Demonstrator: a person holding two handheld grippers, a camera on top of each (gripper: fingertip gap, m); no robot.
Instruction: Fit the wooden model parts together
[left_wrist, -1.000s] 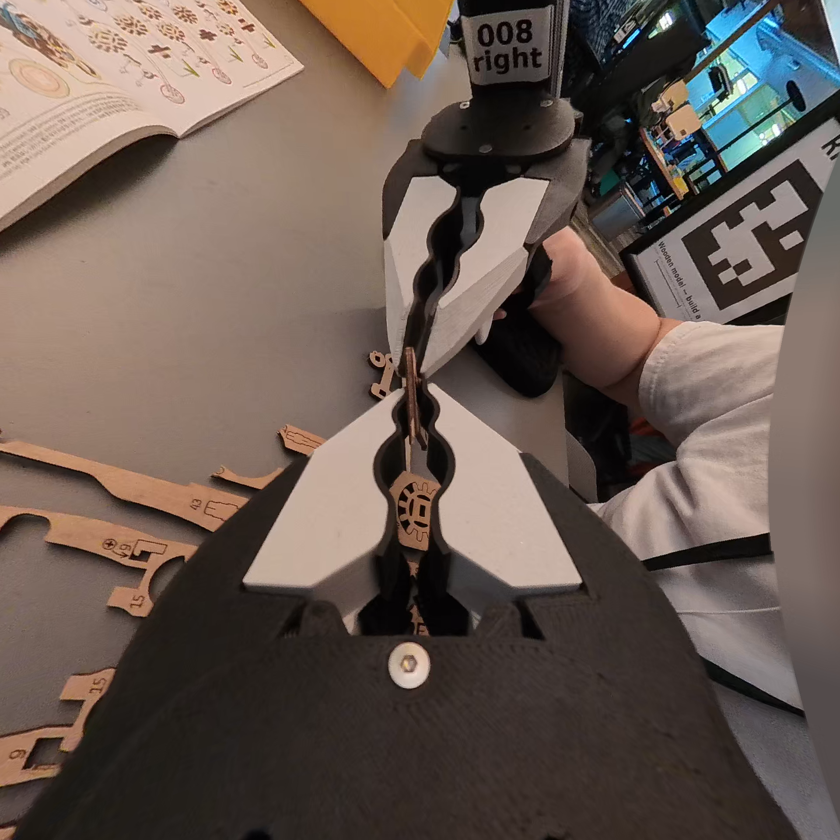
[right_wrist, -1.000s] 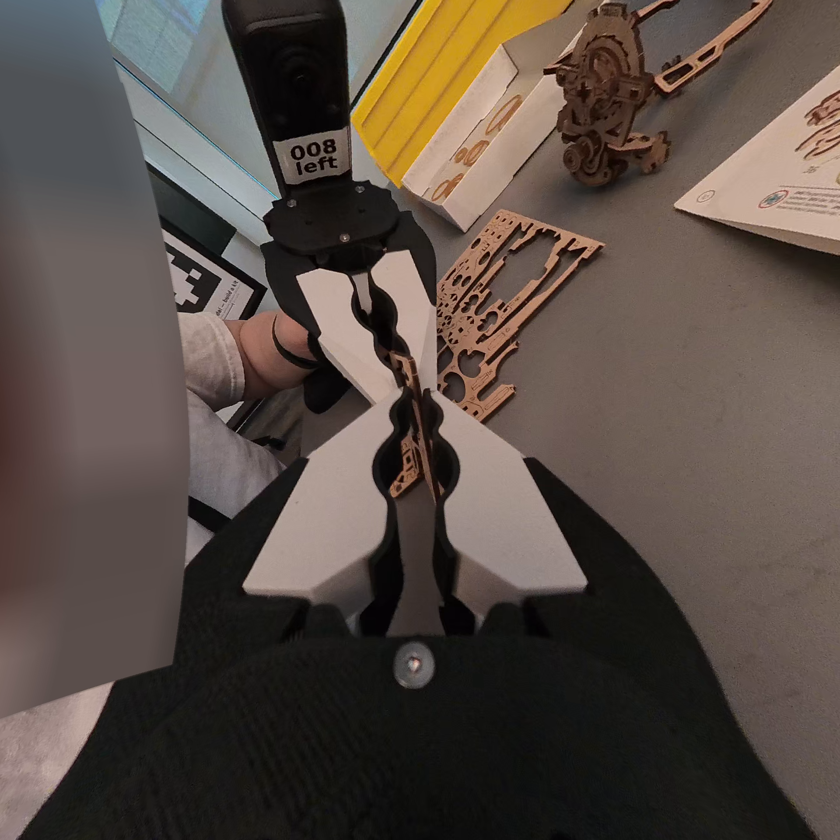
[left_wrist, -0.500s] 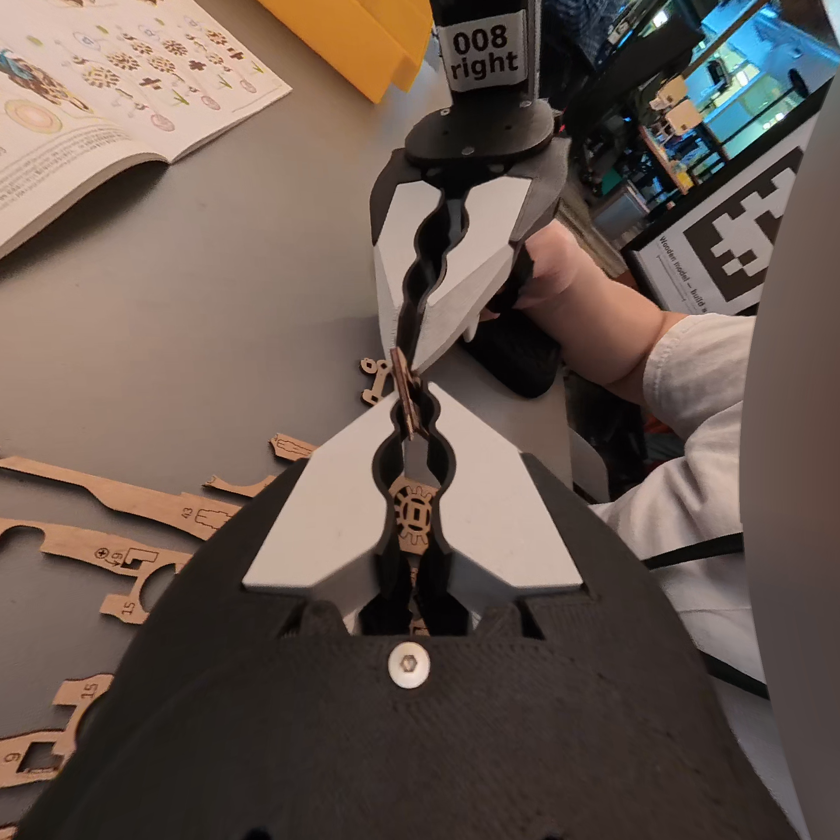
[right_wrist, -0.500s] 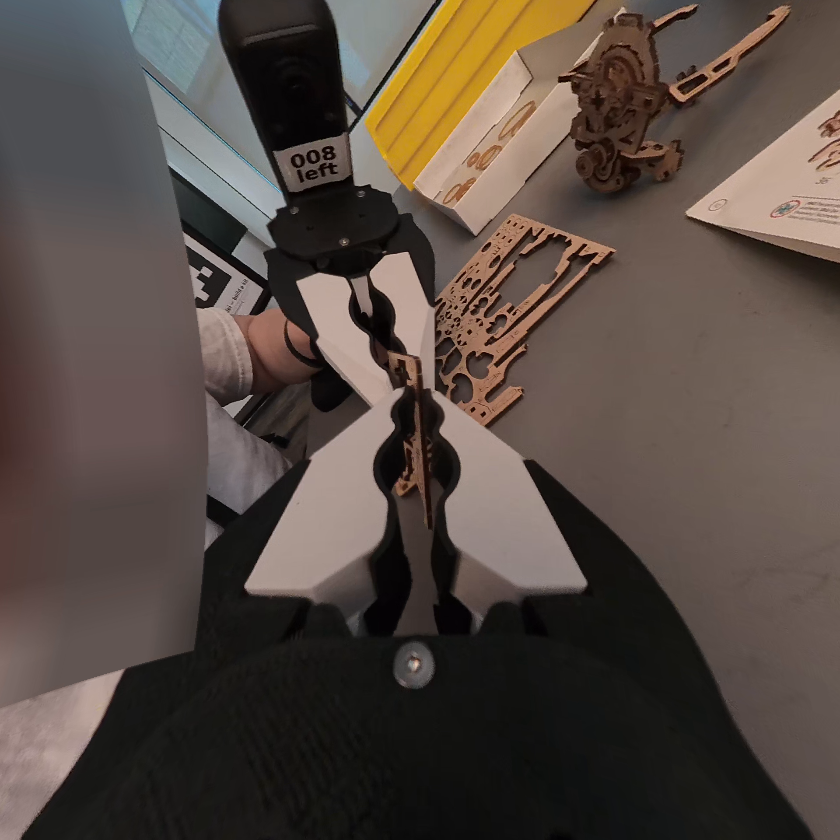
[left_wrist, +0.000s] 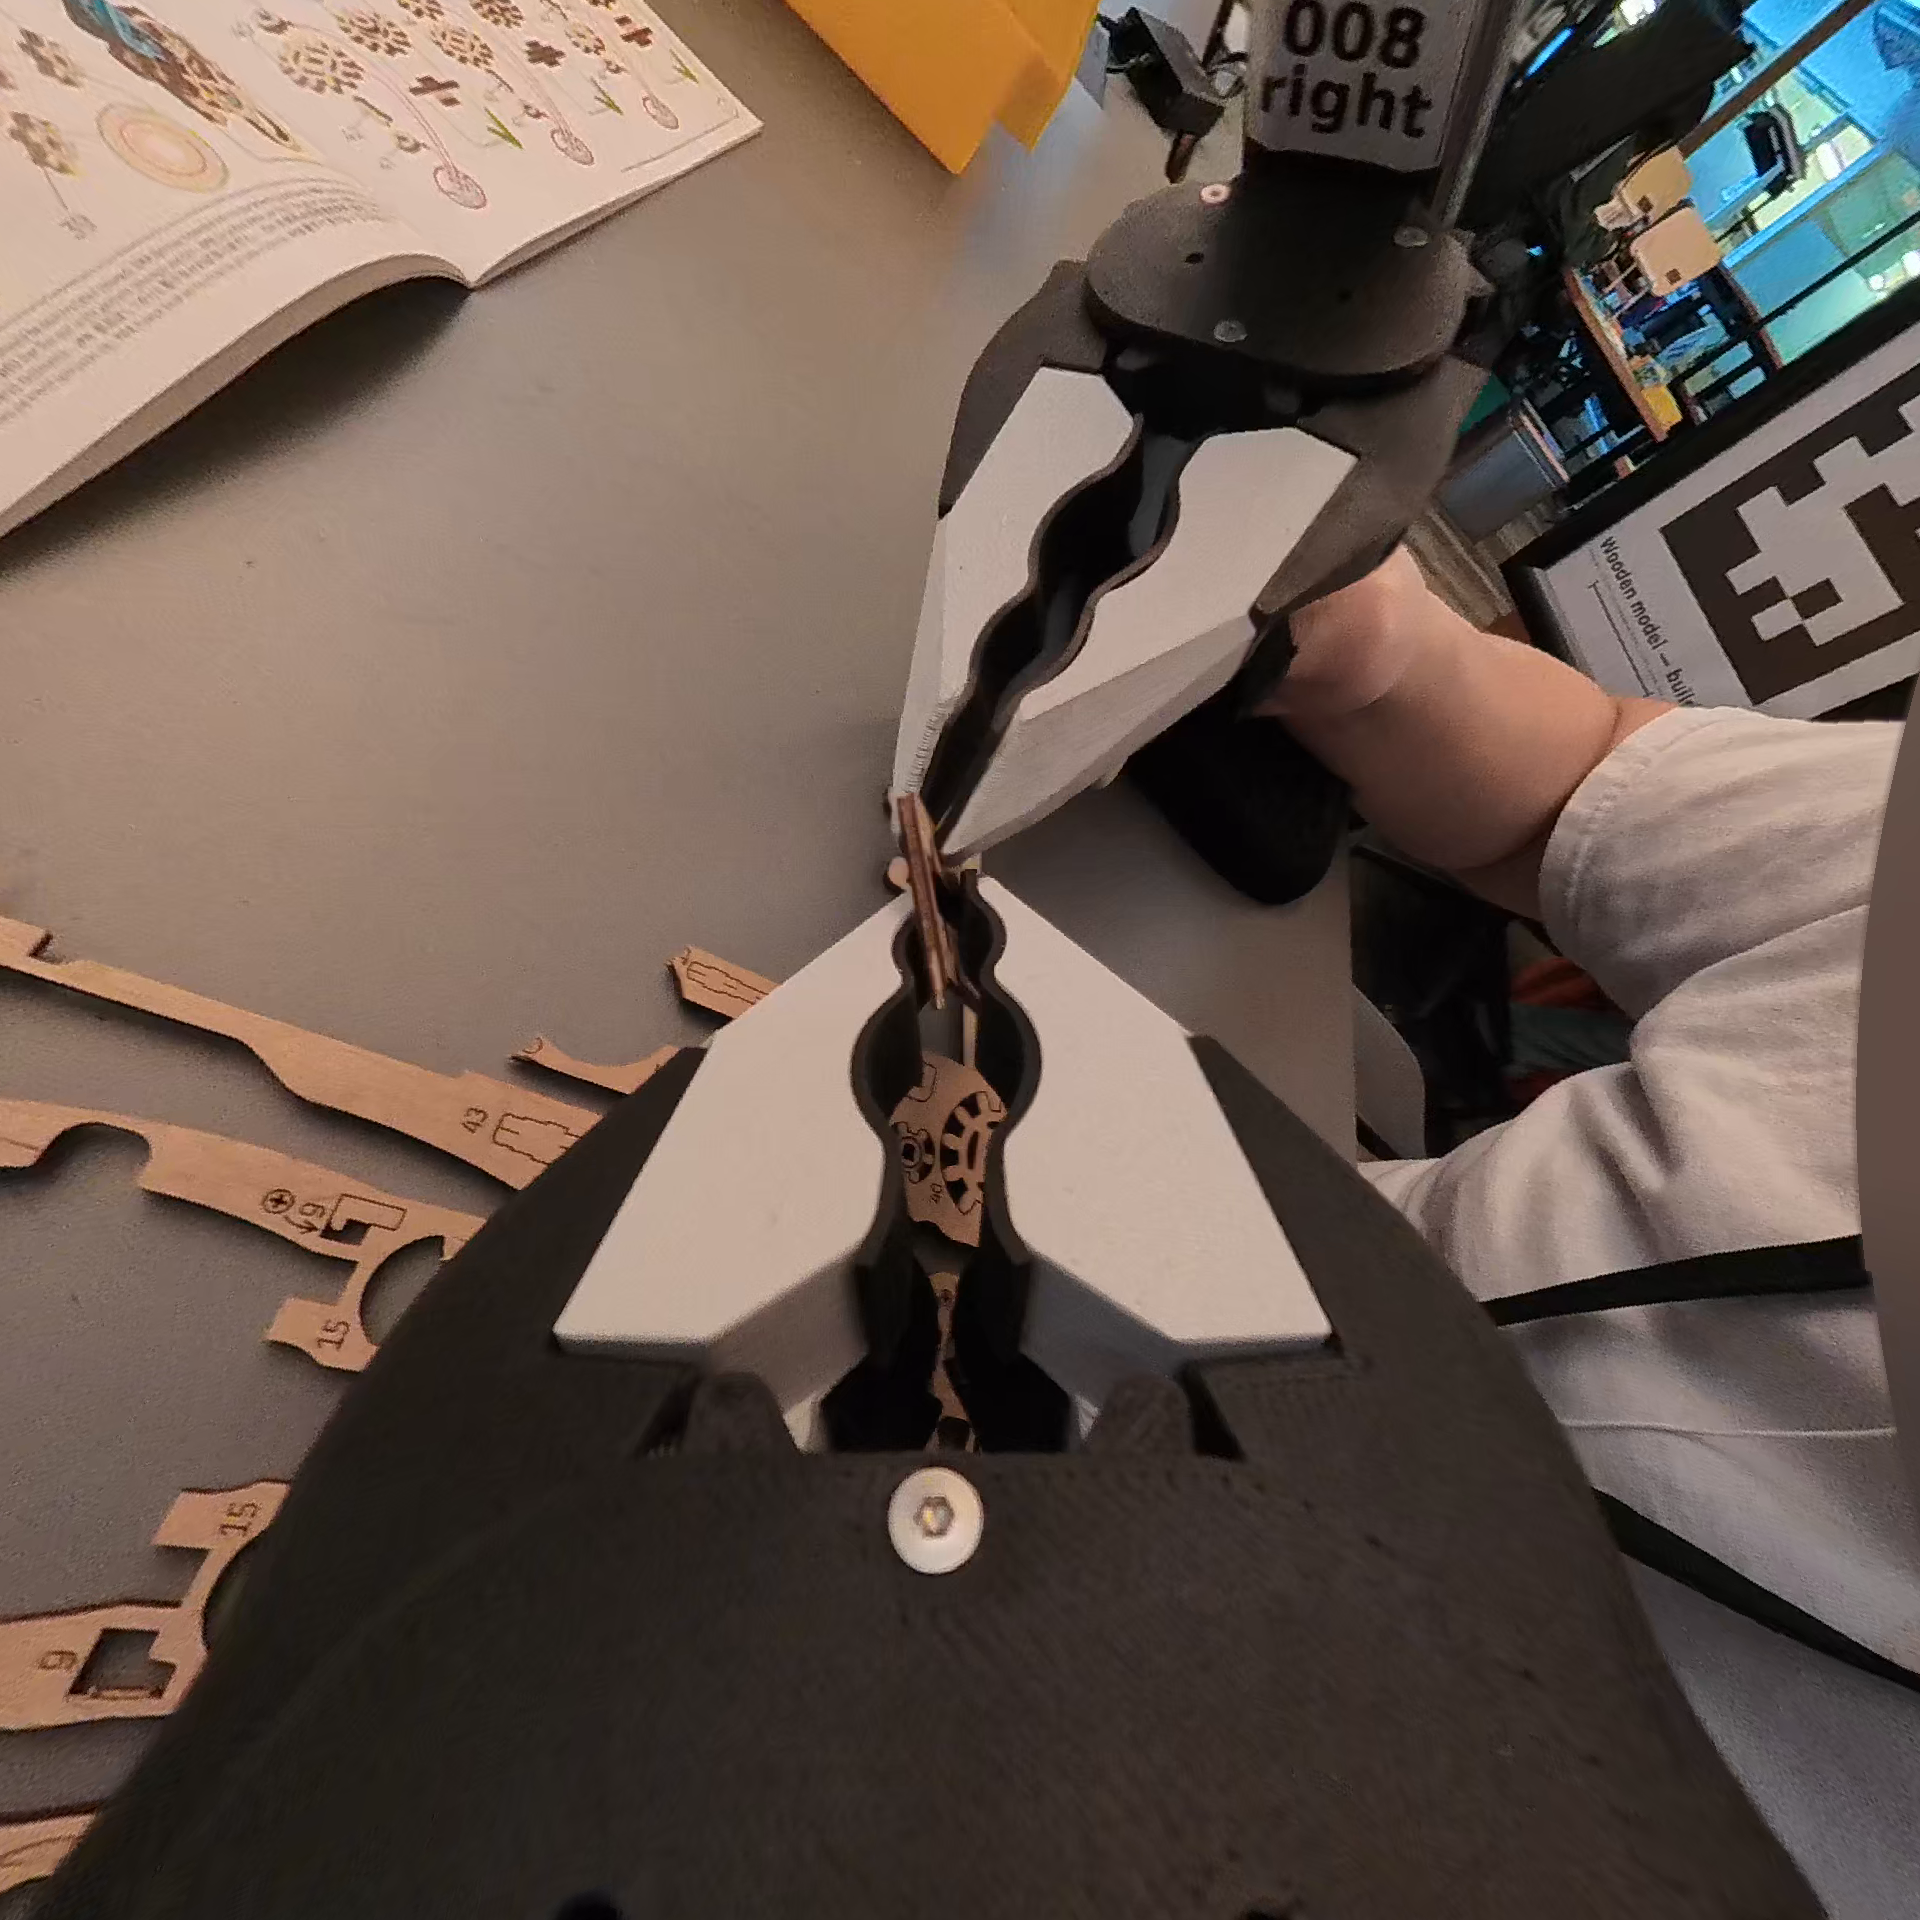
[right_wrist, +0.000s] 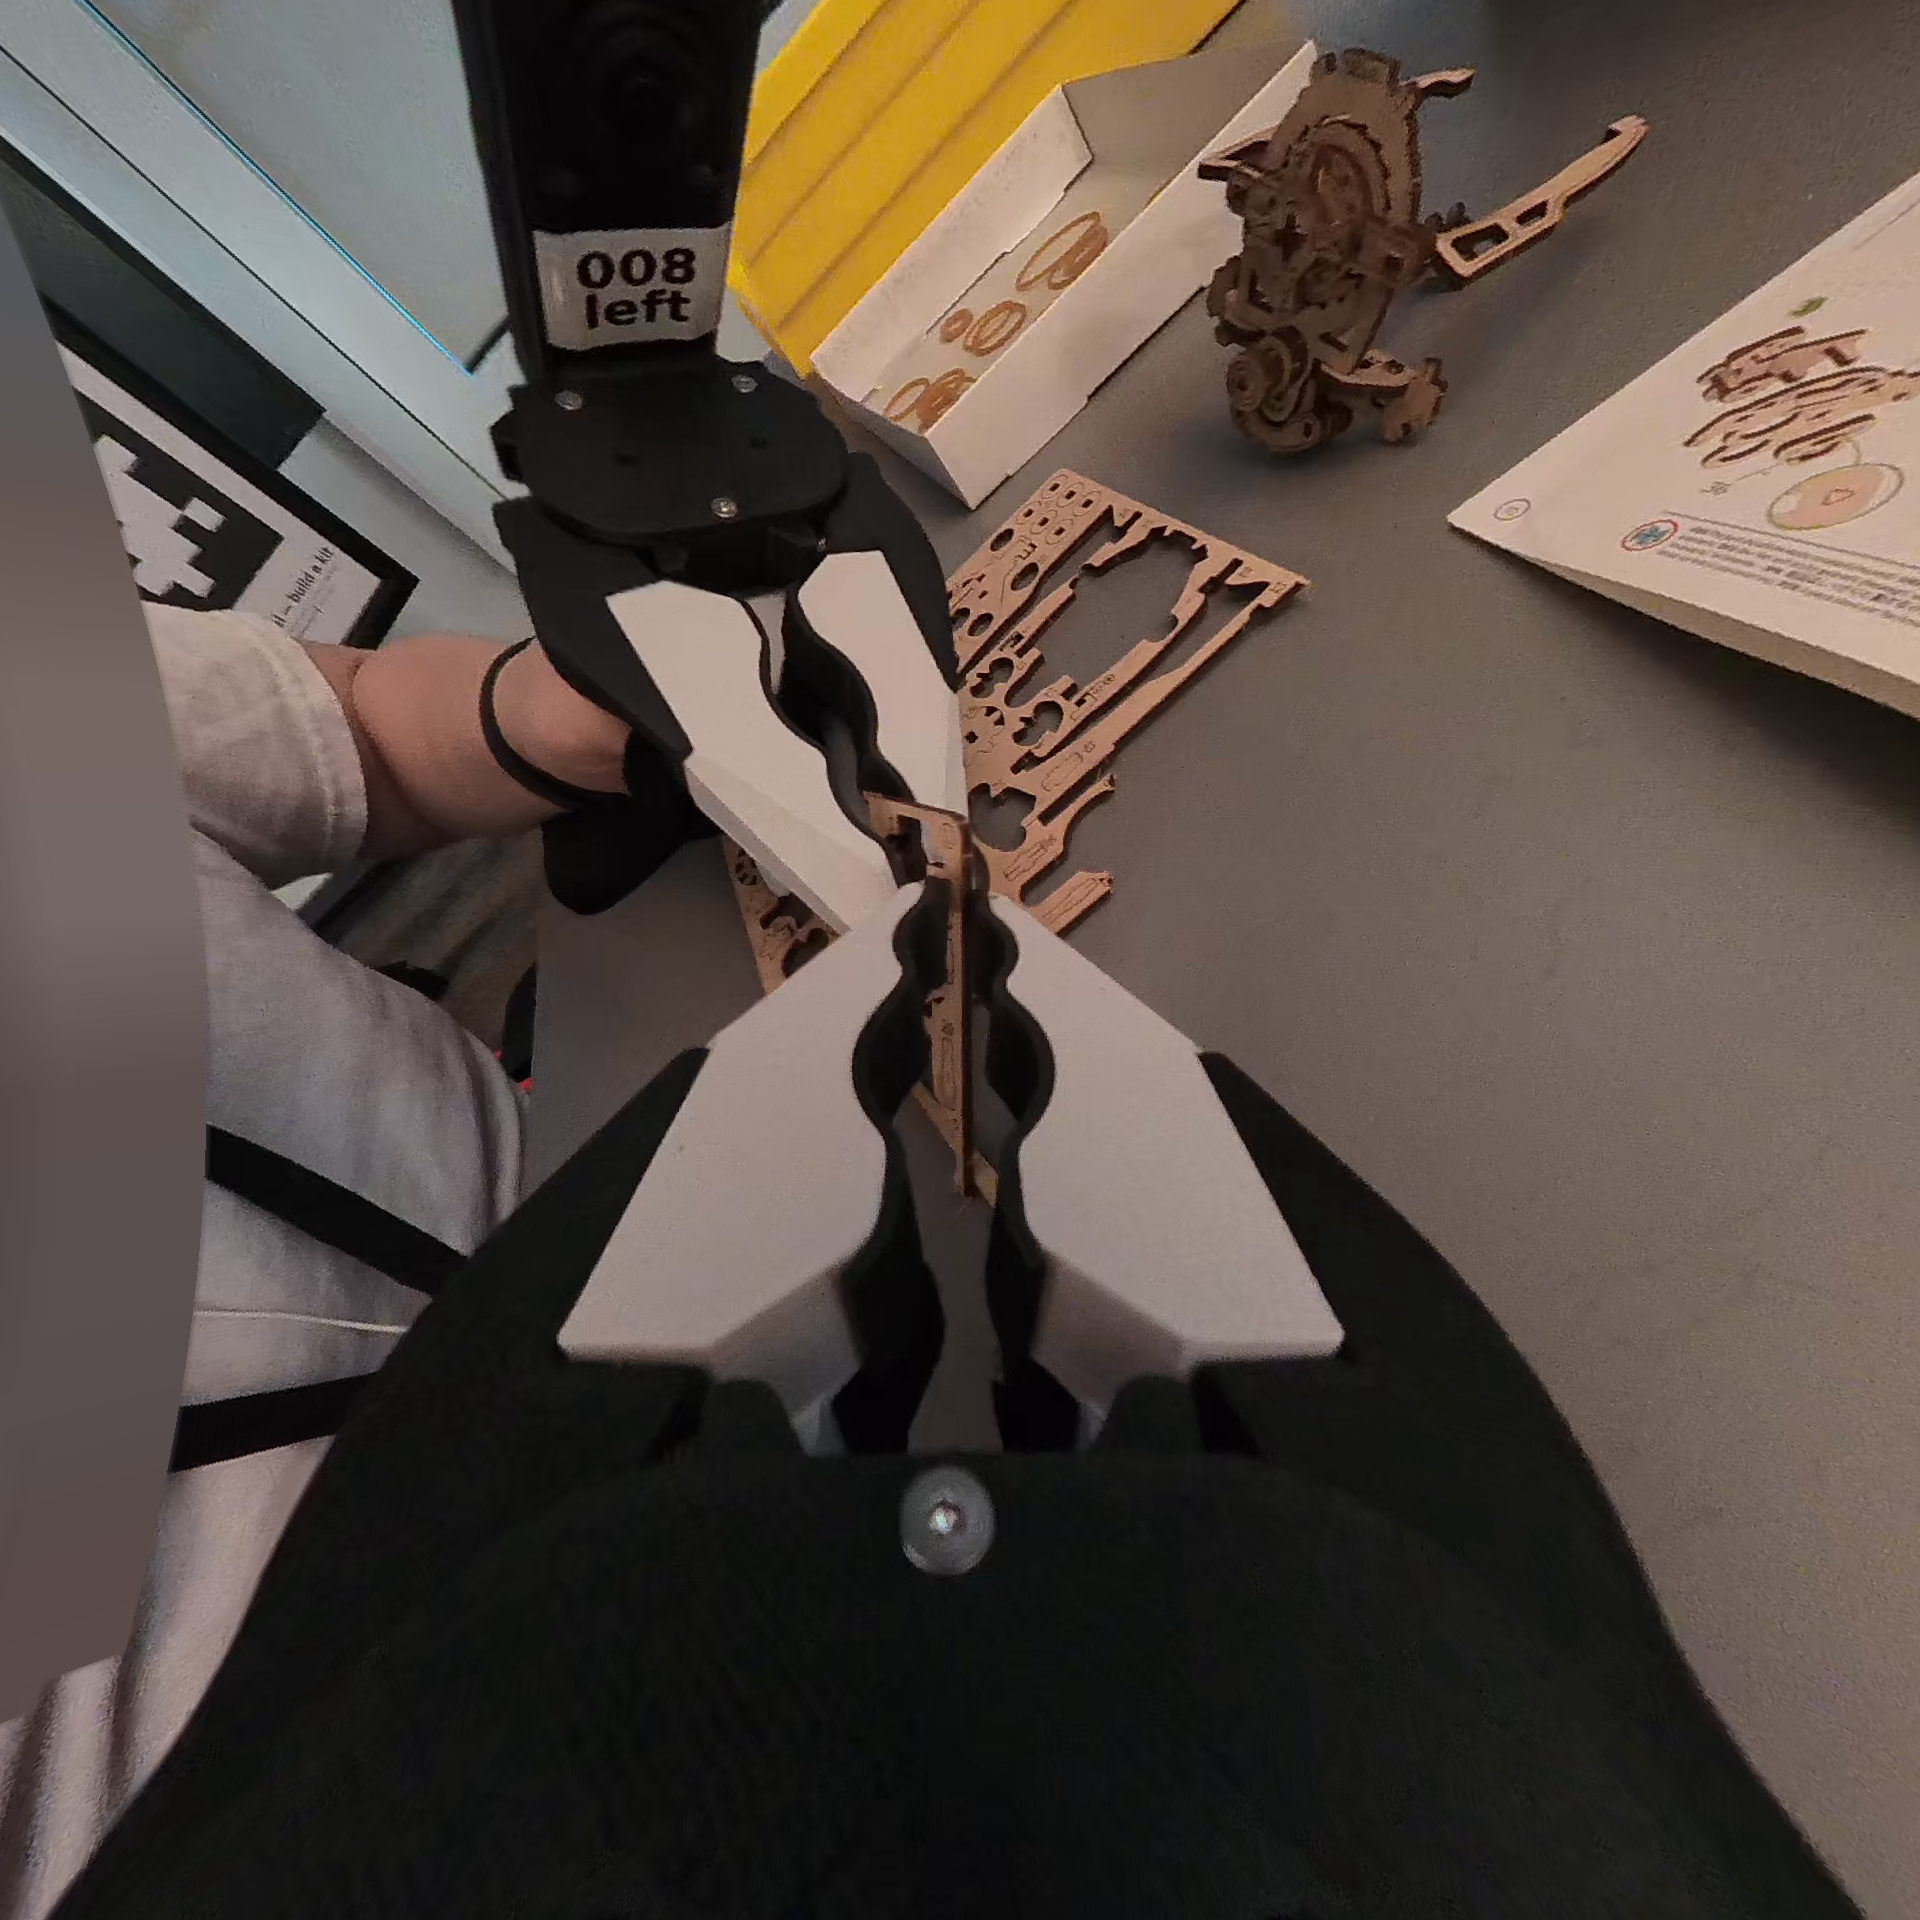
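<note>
In the left wrist view my left gripper (left_wrist: 940, 896) is shut on a flat wooden part with an engraved gear (left_wrist: 940, 1153), held edge-up between the fingers. My right gripper (left_wrist: 928, 819) comes in from above, tip to tip with it, shut on a thin wooden strip (left_wrist: 928, 904) seen edge-on. The strip's end reaches into the left gripper's tips, against the gear part. In the right wrist view my right gripper (right_wrist: 948, 883) is shut on the strip (right_wrist: 951, 1029), and the left gripper (right_wrist: 912, 831) meets it from above. The joint itself is hidden by the fingertips.
On the grey table lie an open instruction booklet (left_wrist: 260, 156), a yellow box (left_wrist: 956, 62), a white box with rings (right_wrist: 997, 312), an assembled wooden model (right_wrist: 1320, 281), a punched-out wooden sheet (right_wrist: 1091, 665) and sheet offcuts (left_wrist: 312, 1143). A person's hands and white sleeves hold both grippers. Only a small space, under 4 cm, lies between the two pairs of fingers.
Both grippers stay shut and tip to tip. The right gripper has tilted and moved a little to the right in the left wrist view, and the strip now leans more.
</note>
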